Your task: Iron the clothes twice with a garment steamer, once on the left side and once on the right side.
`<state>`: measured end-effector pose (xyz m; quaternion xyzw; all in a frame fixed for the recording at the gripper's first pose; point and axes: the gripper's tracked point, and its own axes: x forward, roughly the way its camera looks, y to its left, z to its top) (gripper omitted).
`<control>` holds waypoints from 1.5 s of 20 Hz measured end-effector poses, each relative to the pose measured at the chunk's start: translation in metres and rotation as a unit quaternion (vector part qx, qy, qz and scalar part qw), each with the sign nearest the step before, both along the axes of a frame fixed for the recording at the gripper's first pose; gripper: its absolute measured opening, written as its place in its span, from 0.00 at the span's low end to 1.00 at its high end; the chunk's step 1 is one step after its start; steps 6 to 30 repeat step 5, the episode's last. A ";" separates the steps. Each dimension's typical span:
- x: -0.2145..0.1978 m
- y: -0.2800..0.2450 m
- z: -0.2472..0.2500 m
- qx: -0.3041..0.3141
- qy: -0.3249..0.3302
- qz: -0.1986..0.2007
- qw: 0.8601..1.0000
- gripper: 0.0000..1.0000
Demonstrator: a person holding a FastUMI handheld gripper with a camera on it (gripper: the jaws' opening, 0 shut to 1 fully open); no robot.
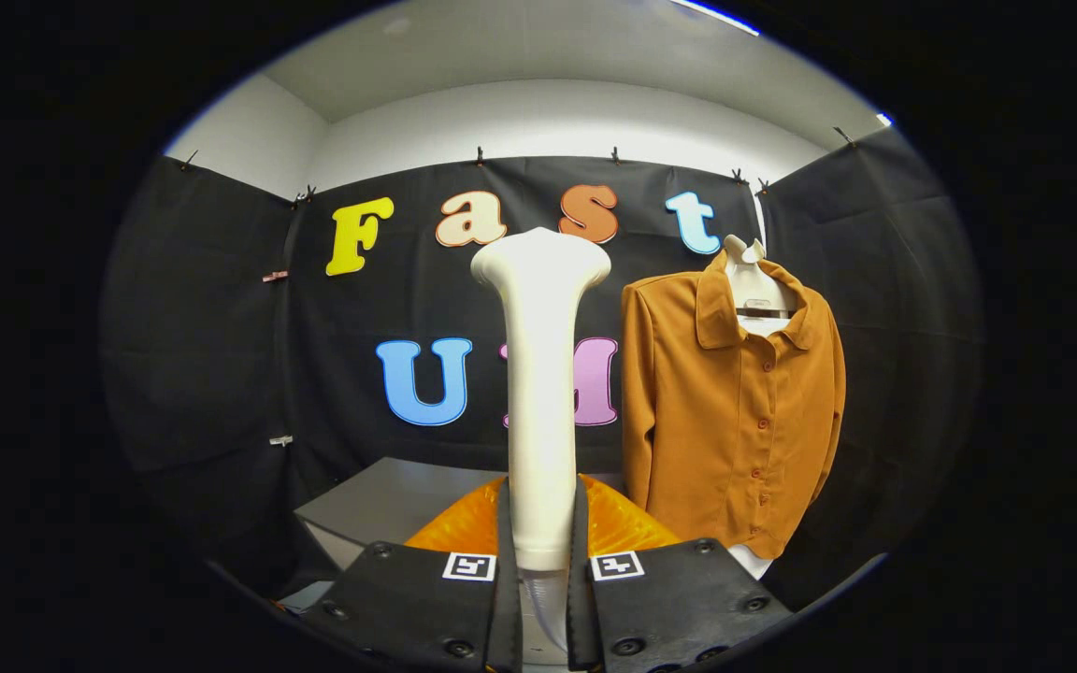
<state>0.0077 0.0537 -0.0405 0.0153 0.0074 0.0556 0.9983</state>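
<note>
A white garment steamer (539,393) stands upright between my fingers, its flared head at the top. My gripper (539,561) is shut on the steamer's handle, both fingers pressing its lower part. An orange-brown buttoned shirt (735,411) hangs on a pale hanger (750,280) beyond the fingers and to the right of the steamer, in front of the black booth wall. The steamer is apart from the shirt, its head level with the collar.
A grey tabletop (380,505) lies beyond the fingers to the left. An orange ribbed piece (623,525) sits just behind the steamer's base. Black cloth walls close the booth on all sides.
</note>
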 end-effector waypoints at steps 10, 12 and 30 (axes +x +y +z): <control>0.001 0.000 -0.001 0.000 0.003 0.000 1.000 0.22; 0.001 0.000 -0.001 0.000 0.003 0.000 1.000 0.22; 0.001 0.000 -0.001 0.000 0.003 0.000 1.000 0.22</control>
